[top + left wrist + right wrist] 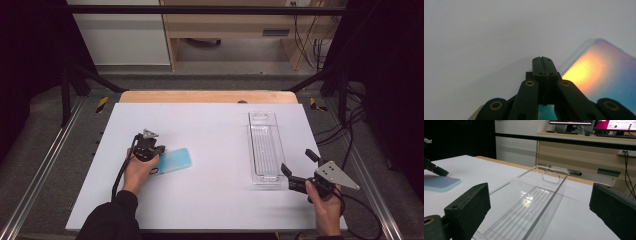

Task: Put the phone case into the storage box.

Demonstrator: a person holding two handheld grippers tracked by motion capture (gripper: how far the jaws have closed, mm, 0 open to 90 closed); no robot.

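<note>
A pale blue flat slab (175,160) lies on the white table top (210,125), left of centre. My left gripper (156,150) stands at the slab's left end, tips down on the table, jaws shut flat against each other with nothing between them. In the left gripper view my left gripper (542,59) has the slab (599,72) just to its right, glowing orange and blue. My right gripper (299,162) is open at the near end of a long clear plastic tray (251,150). In the right gripper view my right gripper (540,202) frames the tray (551,173), and the slab (439,182) lies far left.
The tray runs lengthwise away from me, with a handle slot at its far end. The table's wooden edge (207,96) lies beyond the white top. Metal frame rails (45,165) flank both sides. Cables (350,130) trail off to the right.
</note>
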